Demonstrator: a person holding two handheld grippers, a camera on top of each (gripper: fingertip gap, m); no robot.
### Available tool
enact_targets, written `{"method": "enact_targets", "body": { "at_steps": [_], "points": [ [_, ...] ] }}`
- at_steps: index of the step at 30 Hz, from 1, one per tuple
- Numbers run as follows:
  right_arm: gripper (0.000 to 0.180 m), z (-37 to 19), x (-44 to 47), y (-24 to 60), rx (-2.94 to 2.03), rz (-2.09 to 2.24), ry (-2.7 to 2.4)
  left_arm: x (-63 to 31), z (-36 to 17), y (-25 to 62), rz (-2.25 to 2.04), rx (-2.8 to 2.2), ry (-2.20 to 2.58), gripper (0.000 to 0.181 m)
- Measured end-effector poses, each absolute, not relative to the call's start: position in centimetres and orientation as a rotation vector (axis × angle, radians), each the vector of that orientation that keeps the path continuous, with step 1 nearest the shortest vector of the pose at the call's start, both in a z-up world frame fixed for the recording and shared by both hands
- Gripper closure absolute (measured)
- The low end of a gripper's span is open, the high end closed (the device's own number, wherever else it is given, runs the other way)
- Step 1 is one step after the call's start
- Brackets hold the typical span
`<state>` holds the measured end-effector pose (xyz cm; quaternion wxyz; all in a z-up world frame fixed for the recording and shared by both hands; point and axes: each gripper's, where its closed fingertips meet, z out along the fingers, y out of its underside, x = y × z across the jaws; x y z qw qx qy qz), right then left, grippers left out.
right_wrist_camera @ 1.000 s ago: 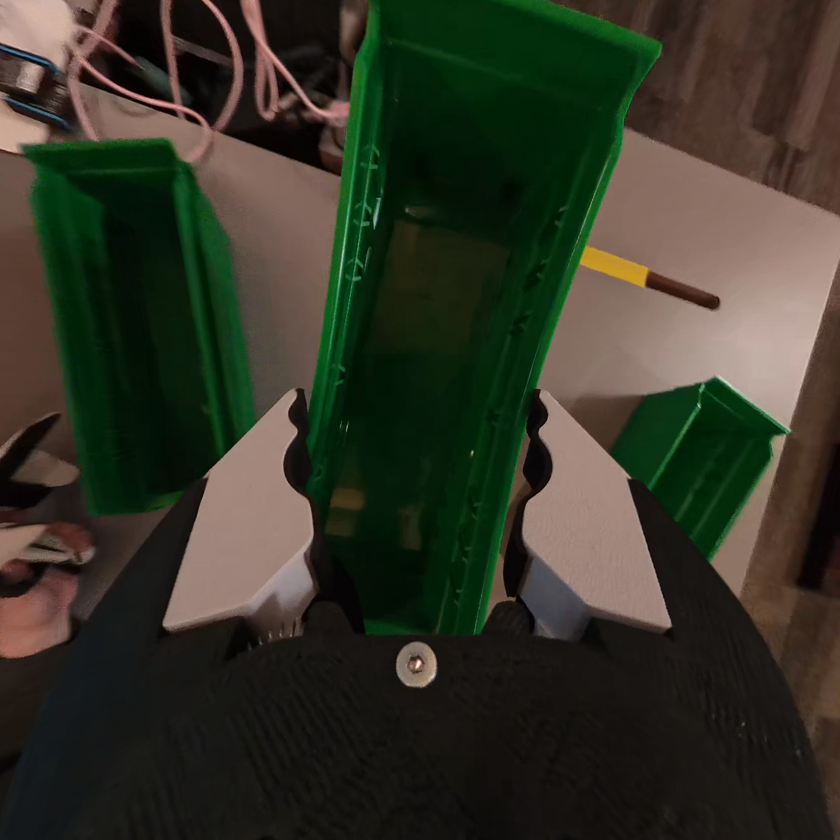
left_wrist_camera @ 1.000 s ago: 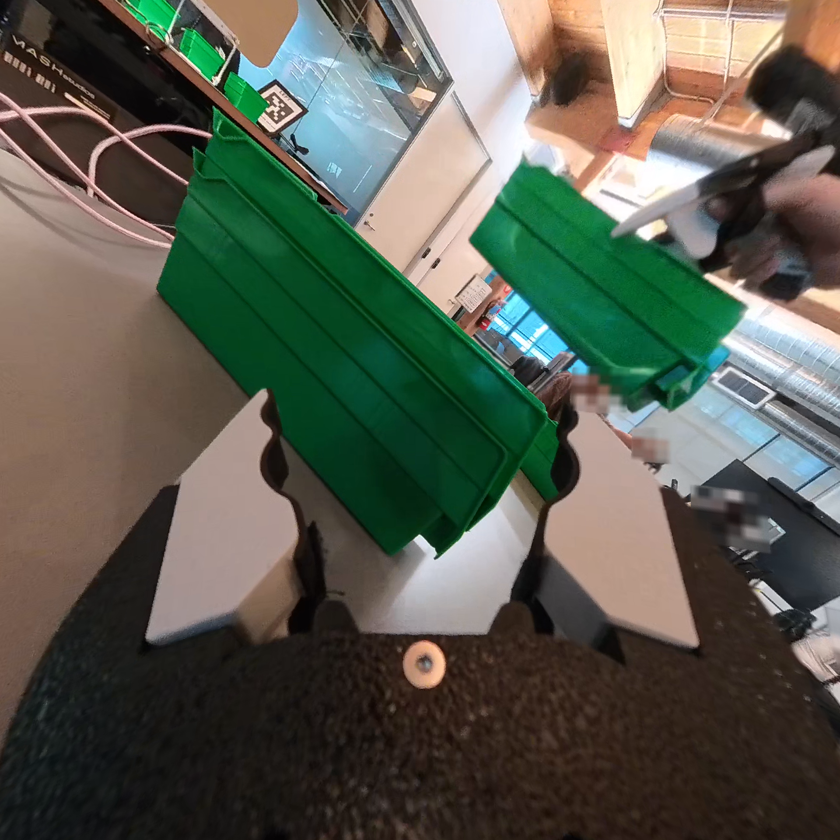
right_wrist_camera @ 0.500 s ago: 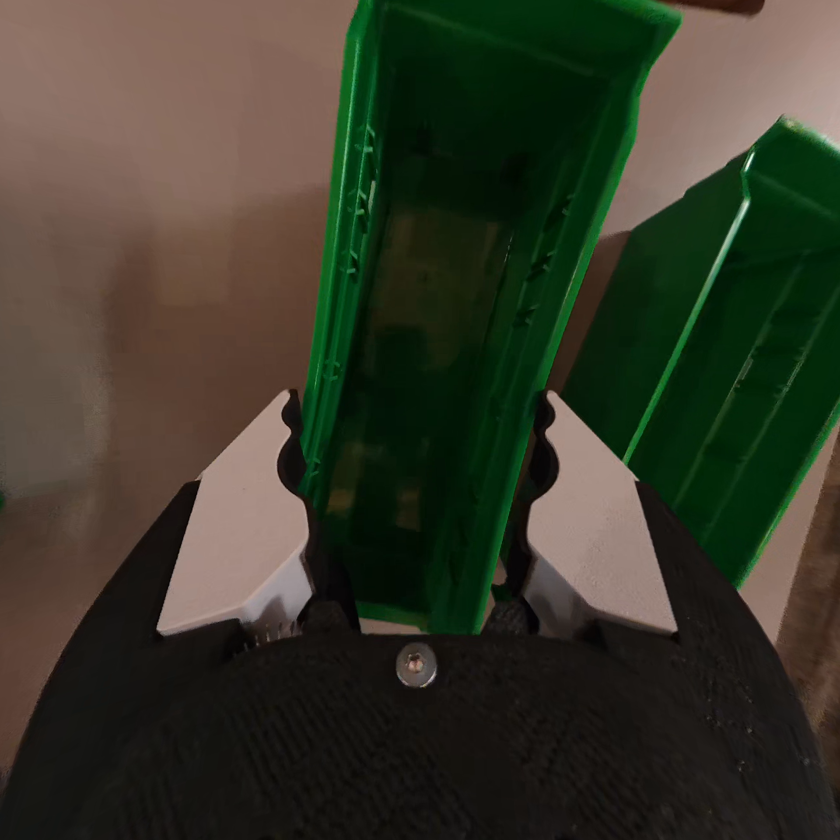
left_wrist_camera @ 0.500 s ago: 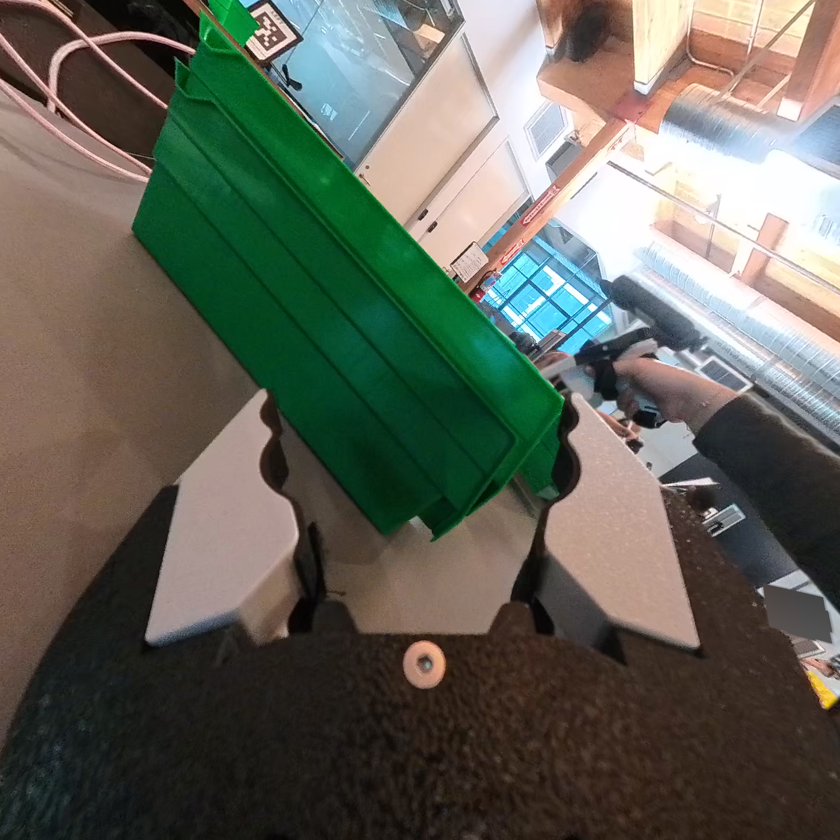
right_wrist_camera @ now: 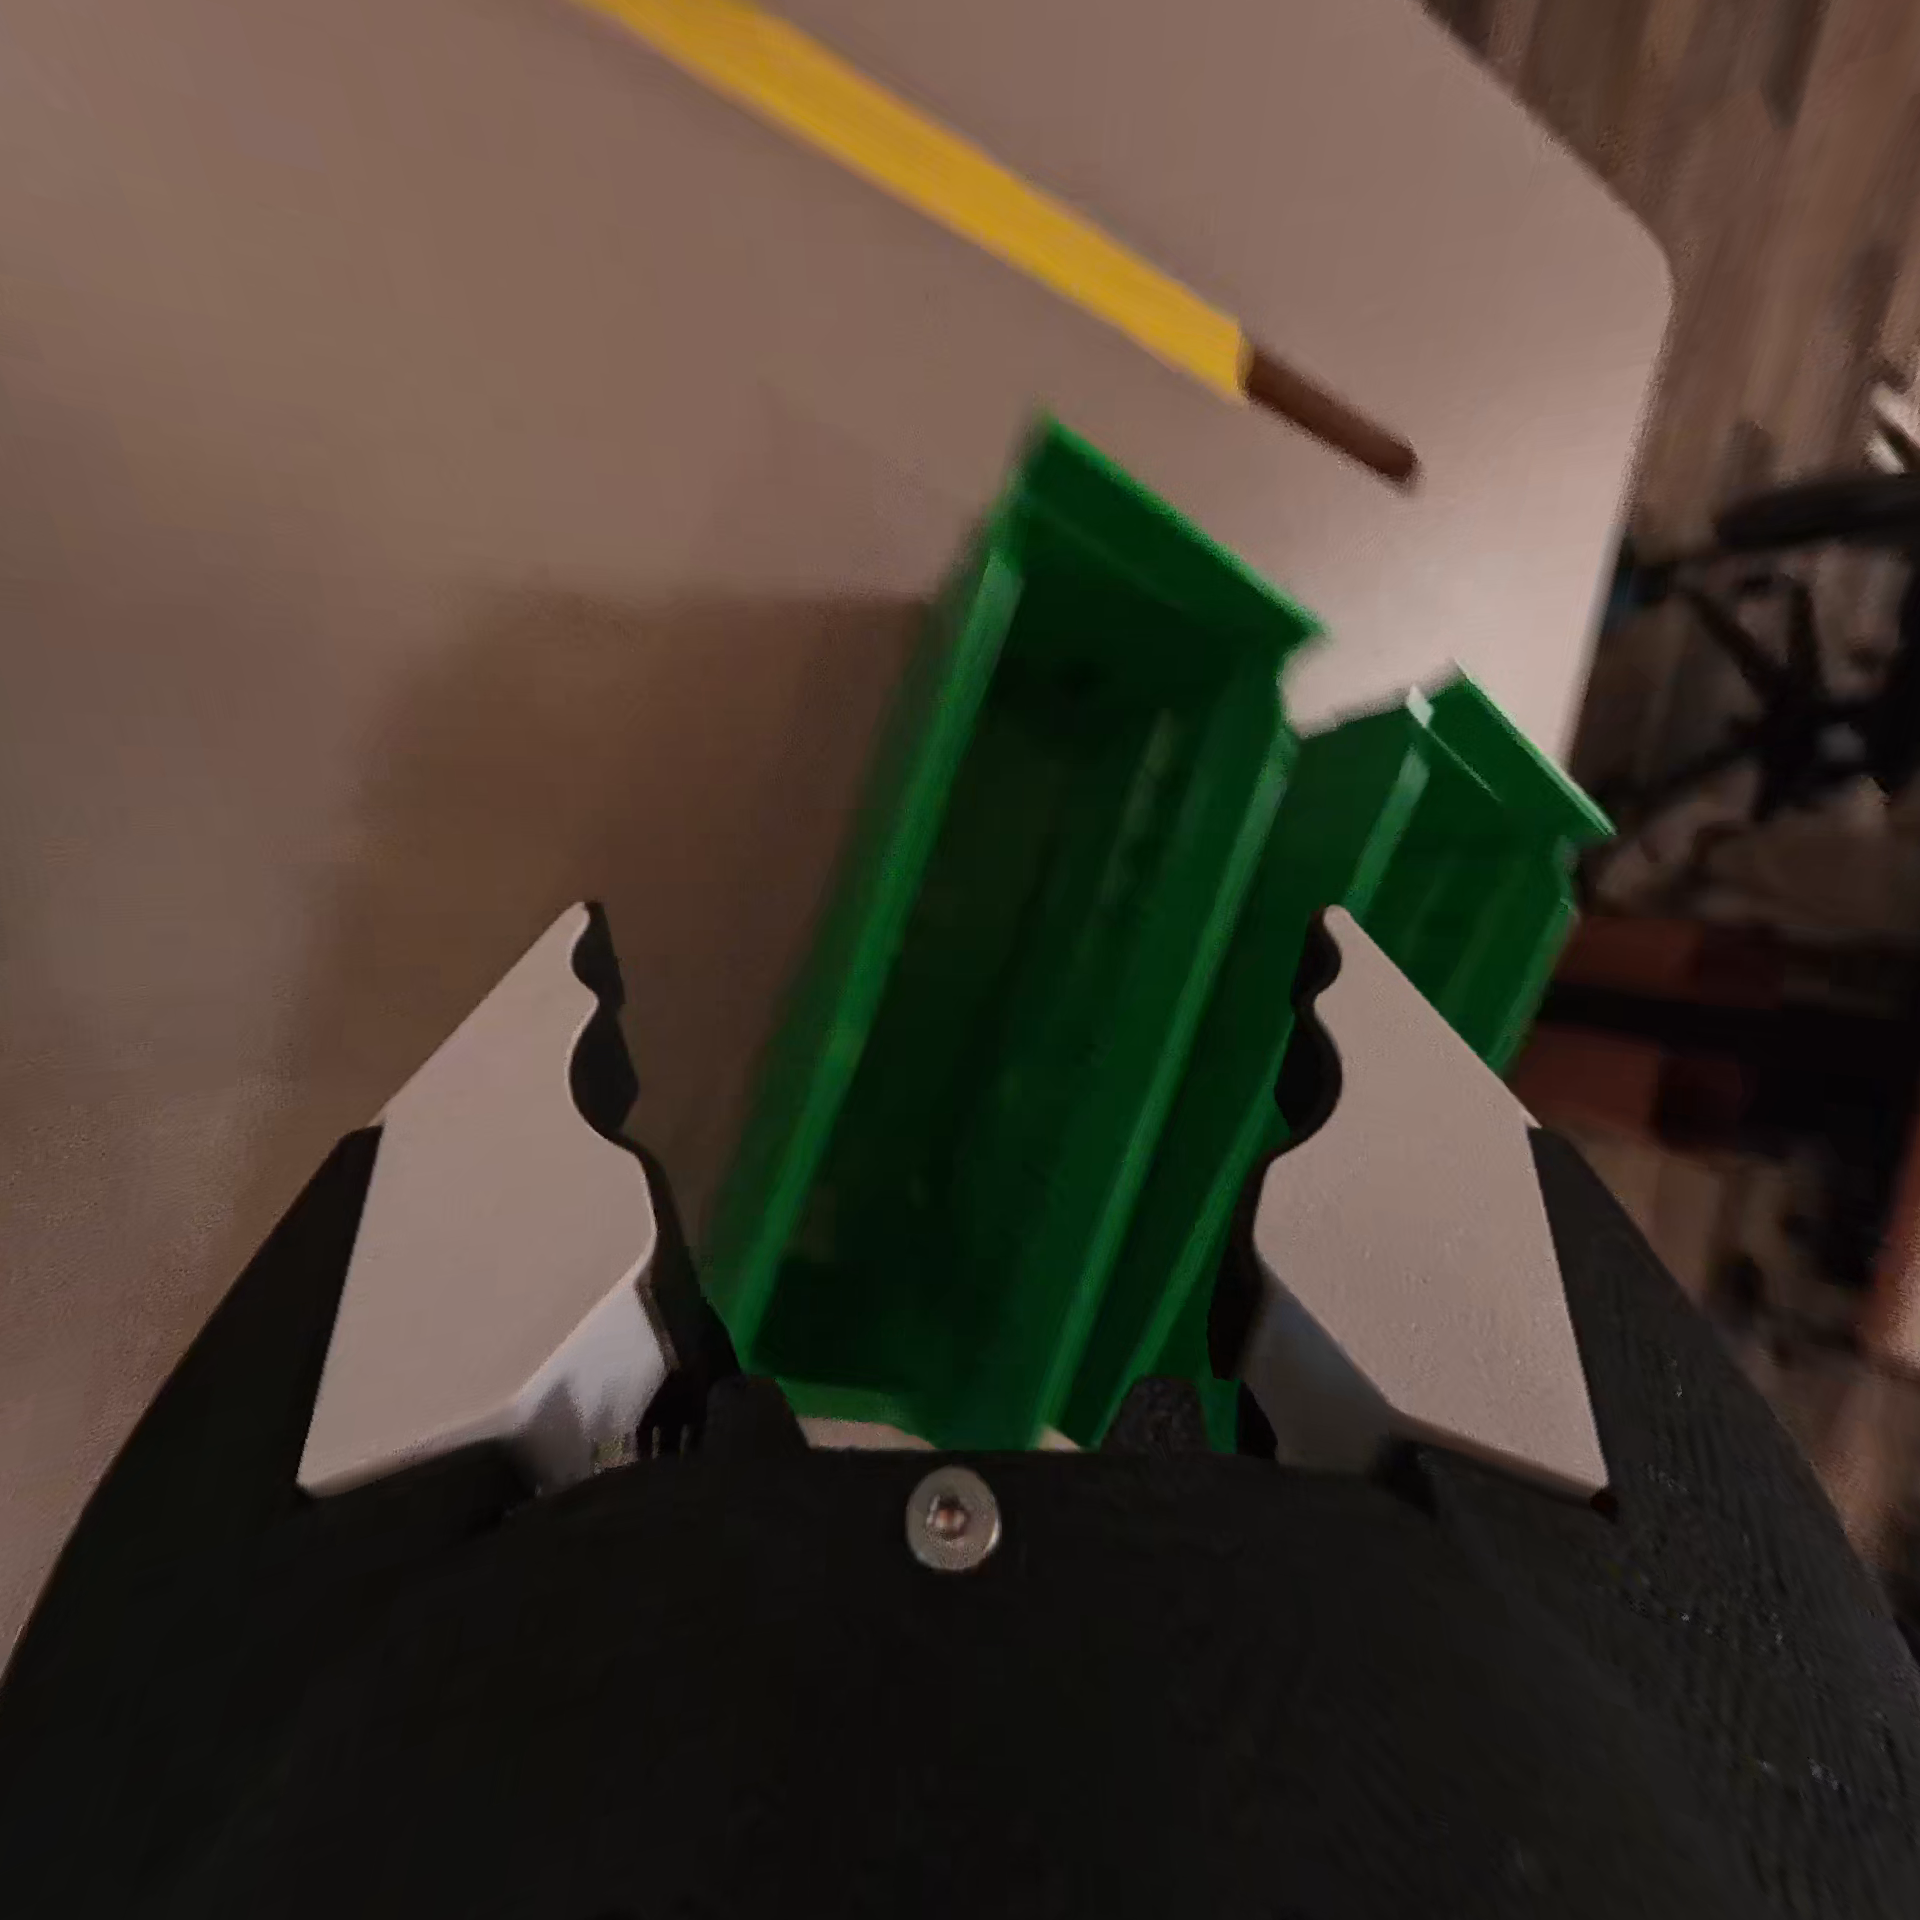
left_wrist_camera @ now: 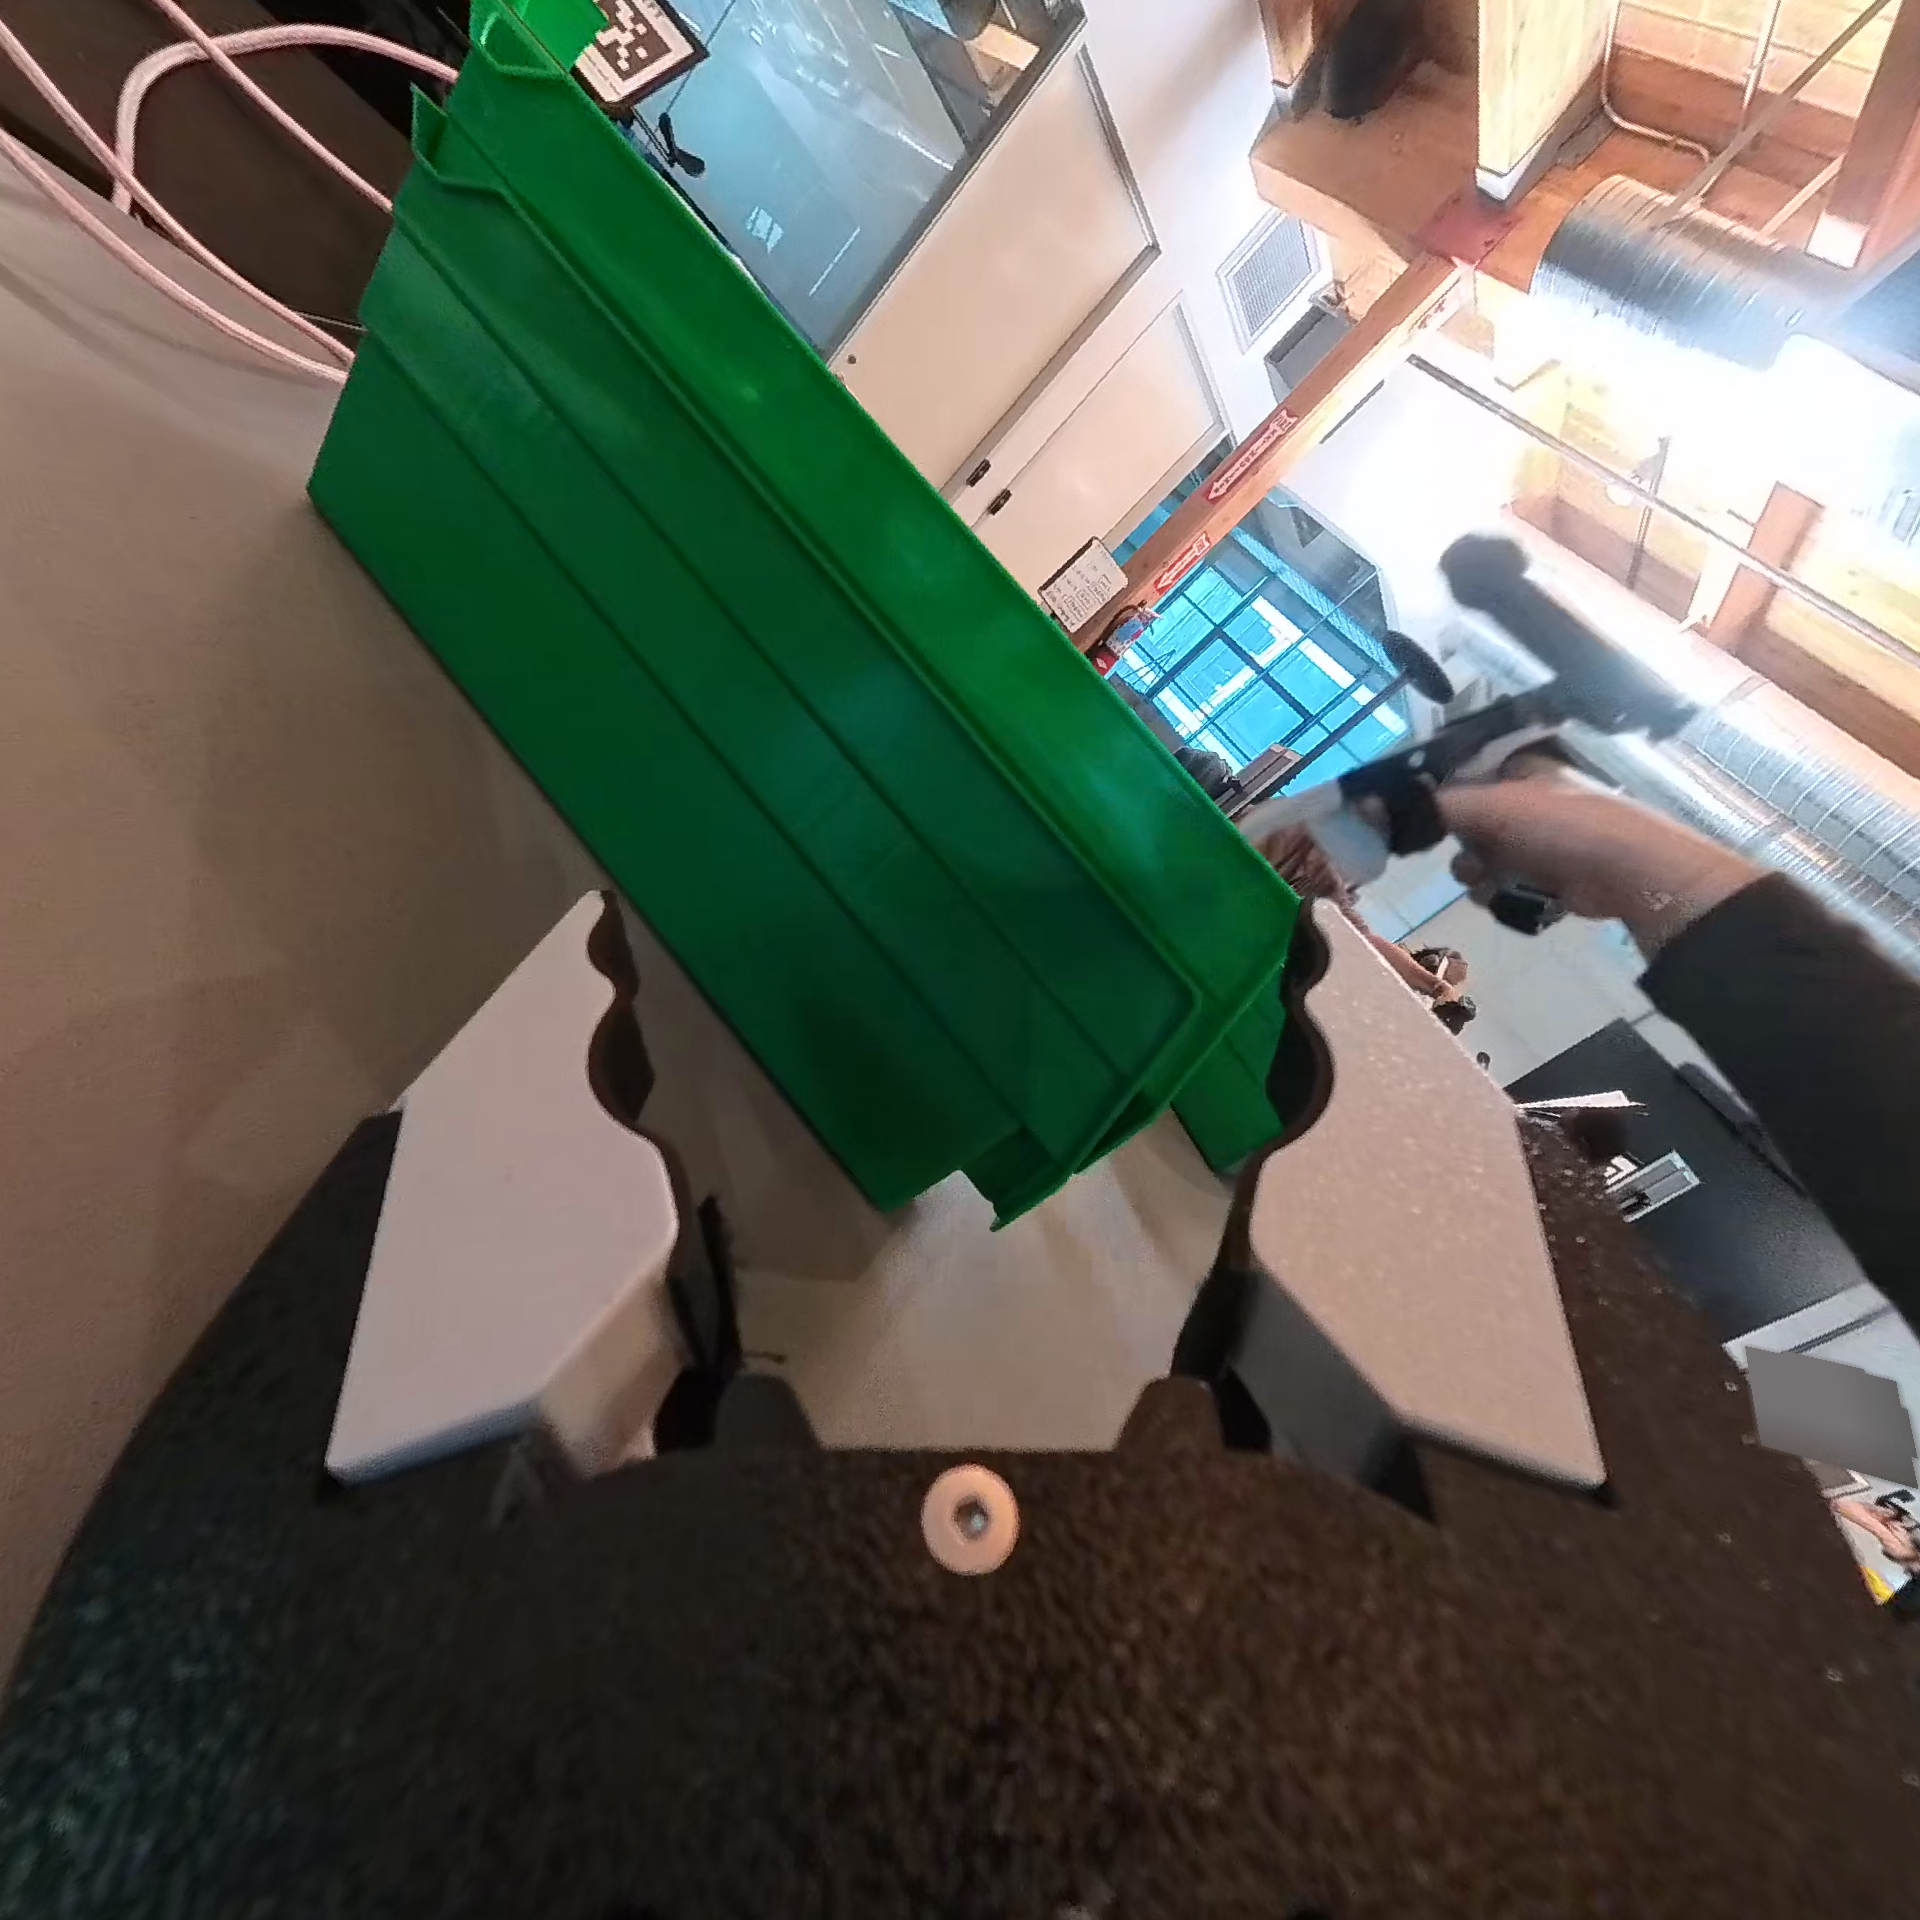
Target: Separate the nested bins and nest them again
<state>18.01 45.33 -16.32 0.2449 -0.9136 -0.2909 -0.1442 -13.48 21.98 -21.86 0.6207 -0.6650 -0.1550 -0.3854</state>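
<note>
Our left tongs gape before the nested bins — our right tongs spread around one bin, grip unclear.

Tabletop was plain beige-grey with a rounded corner. A stack of nested green bins sat on it, two more green bins side by side near the edge, plus a yellow-and-brown stick beyond them.
</note>
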Motion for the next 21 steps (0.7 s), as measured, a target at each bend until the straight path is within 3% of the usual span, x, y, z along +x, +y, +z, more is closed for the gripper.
{"method": "enact_targets", "body": {
  "at_steps": [4,8,15,21],
  "points": [
    [0.050,-14.6,3.4,40.4,-2.416,0.224,-0.996,-13.5,-21.8,22.0,-0.890,-1.525,-0.357,0.059],
    [0.030,-15.2,-7.4,34.3,-2.411,0.563,-1.184,-13.6,-21.7,21.9,-0.902,-1.514,-0.363,0.059],
    [0.033,-20.3,-13.0,32.3,-2.540,0.273,-1.336,-13.5,-21.7,21.9,-0.912,-1.518,-0.362,0.059],
    [0.060,-21.3,-13.4,32.4,-2.615,0.114,-1.350,-13.6,-21.8,21.9,-0.939,-1.514,-0.375,0.059]
  ]
}}
